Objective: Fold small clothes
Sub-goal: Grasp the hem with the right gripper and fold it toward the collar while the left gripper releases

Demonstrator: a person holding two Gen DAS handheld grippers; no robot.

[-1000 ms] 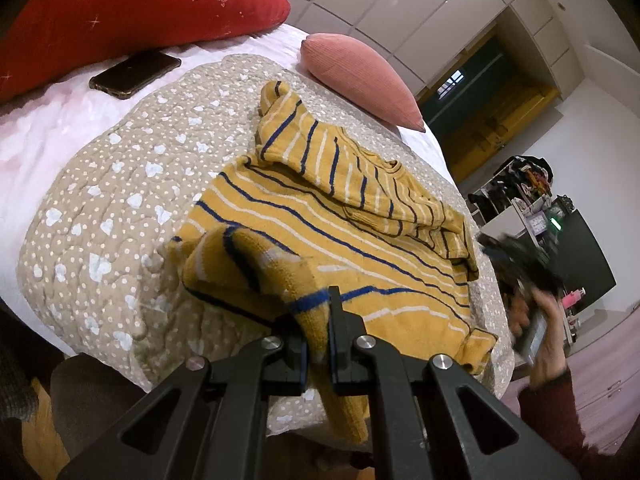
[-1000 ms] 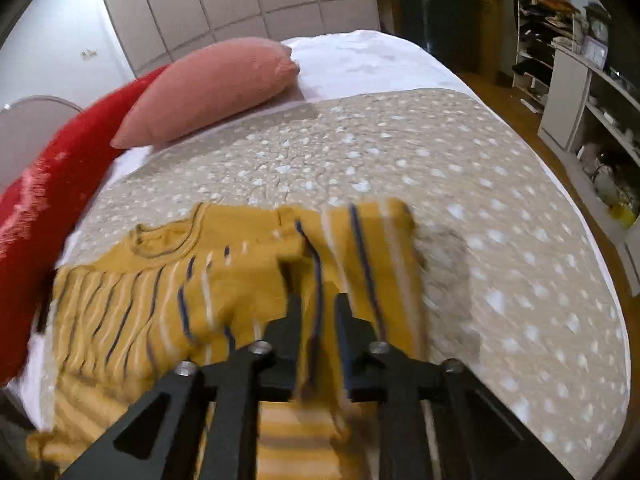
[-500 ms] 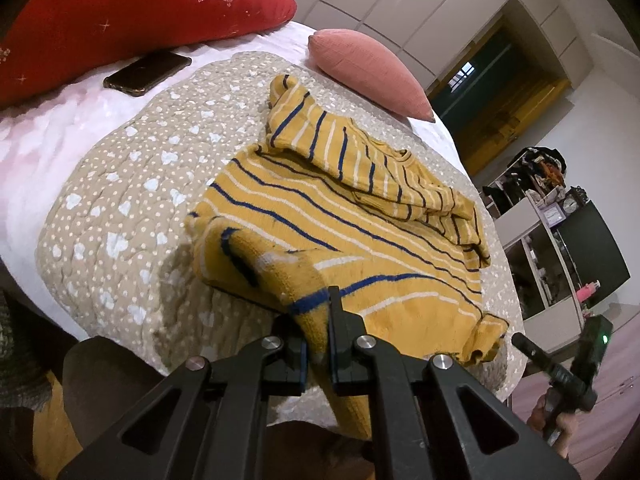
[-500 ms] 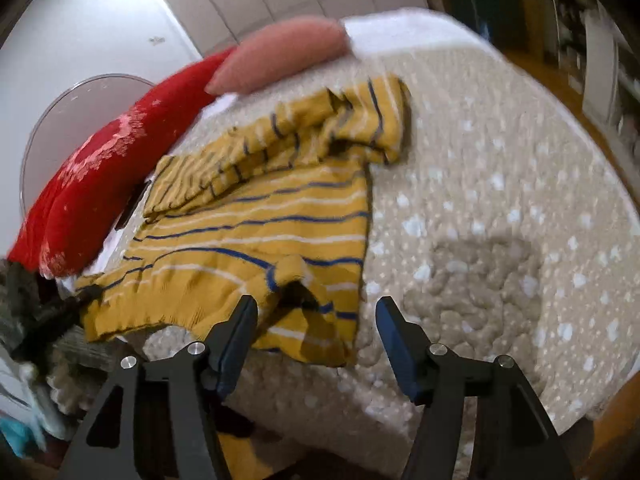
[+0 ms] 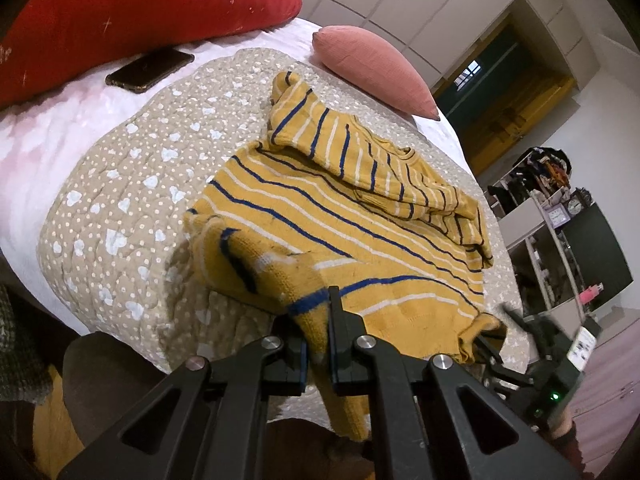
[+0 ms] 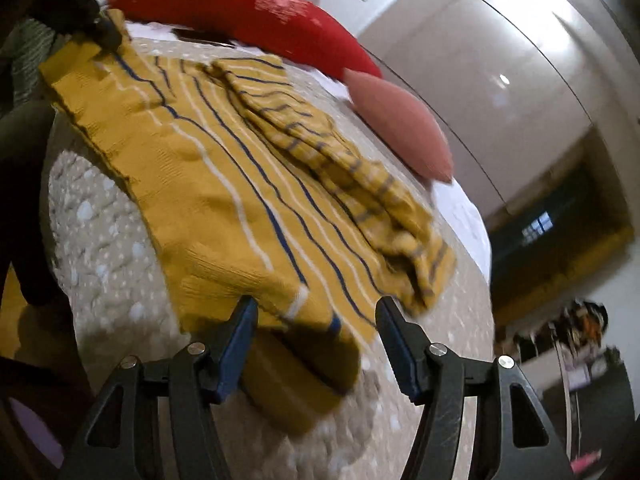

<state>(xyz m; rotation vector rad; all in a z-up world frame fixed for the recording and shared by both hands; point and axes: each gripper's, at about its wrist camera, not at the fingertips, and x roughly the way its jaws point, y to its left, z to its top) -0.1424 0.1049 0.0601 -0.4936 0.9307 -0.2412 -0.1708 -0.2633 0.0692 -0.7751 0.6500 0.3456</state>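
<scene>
A small mustard-yellow sweater (image 5: 320, 220) with blue and white stripes lies on a beige dotted quilt (image 5: 120, 184), its sleeves folded across the top. My left gripper (image 5: 318, 320) is shut on the sweater's near left hem corner. My right gripper (image 6: 316, 320) is open, its jaws on either side of the near right hem corner of the sweater (image 6: 240, 184), which hangs over the quilt (image 6: 100, 248) edge. The right gripper also shows in the left wrist view (image 5: 504, 332) at that corner.
A red pillow (image 5: 140, 12) and a pink pillow (image 5: 372, 68) lie at the back of the bed. A black phone (image 5: 150, 69) lies beside the red pillow. Shelves with clutter (image 5: 560, 240) stand to the right.
My right gripper let go of the sweater's upper part, opened, and dropped down to the near right hem corner. My left gripper stayed shut on the left hem corner.
</scene>
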